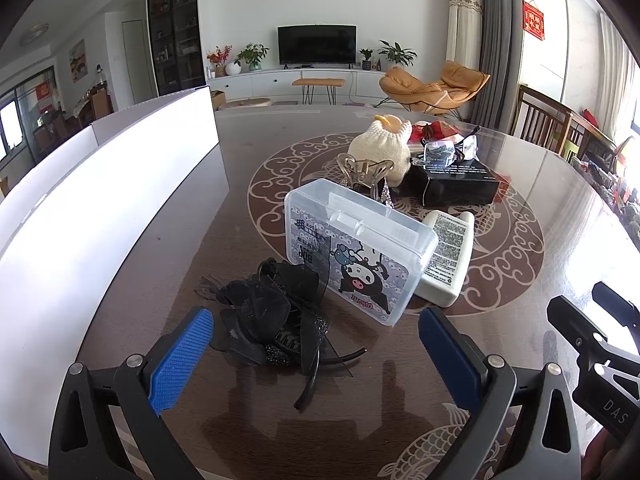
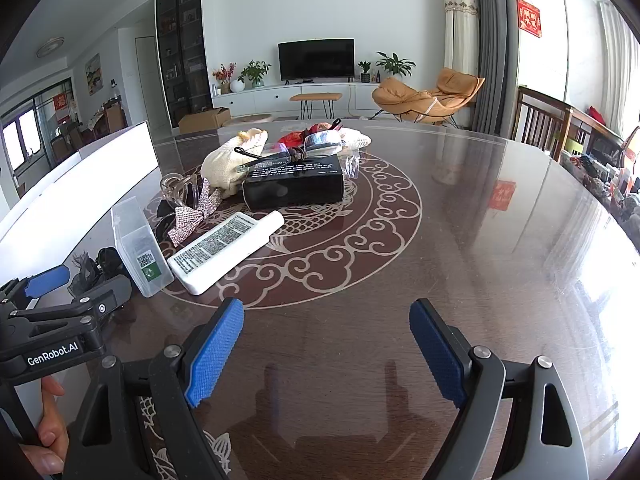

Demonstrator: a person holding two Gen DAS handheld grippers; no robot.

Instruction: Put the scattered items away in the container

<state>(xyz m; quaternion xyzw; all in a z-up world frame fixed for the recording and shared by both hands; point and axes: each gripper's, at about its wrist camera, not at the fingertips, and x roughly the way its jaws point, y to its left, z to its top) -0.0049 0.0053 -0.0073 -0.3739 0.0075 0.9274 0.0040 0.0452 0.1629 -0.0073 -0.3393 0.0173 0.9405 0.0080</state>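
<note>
Several scattered things lie on the glossy dark counter (image 2: 460,240), and the white container (image 1: 120,184) stands along its left edge, its tall wall just beside the pile.

Going from the largest: the black carton (image 2: 294,184) looks stiff and flat-sided, probably light, so a grip across its two long faces should hold; glasses (image 2: 280,152) rest on top and would likely slide off if it were tipped. The cream knitted pouch (image 1: 380,152) behind it is soft and will squash, so it can be pinched almost anywhere. The clear plastic case (image 1: 360,256) with the cartoon print stands tilted on its edge, leaning over the white bottle (image 1: 446,256); its walls are smooth and likely slippery, best taken across the thin sides. The bottle lies flat, rigid and smooth, best taken across its narrow width. The black mesh bow headband (image 1: 276,320) is light and floppy with a thin stiff band; the bunched bow is the surest place to take it. The clear hair clip (image 1: 362,172) and the glittery bow (image 2: 186,218) are small and probably brittle.

Left claw (image 1: 316,356) hangs with its jaws wide apart and nothing in them, tilted down, the headband lying between and just ahead of its tips. Right claw (image 2: 326,354) is likewise spread and empty over bare counter, the bottle near its left finger, the rest well apart.
</note>
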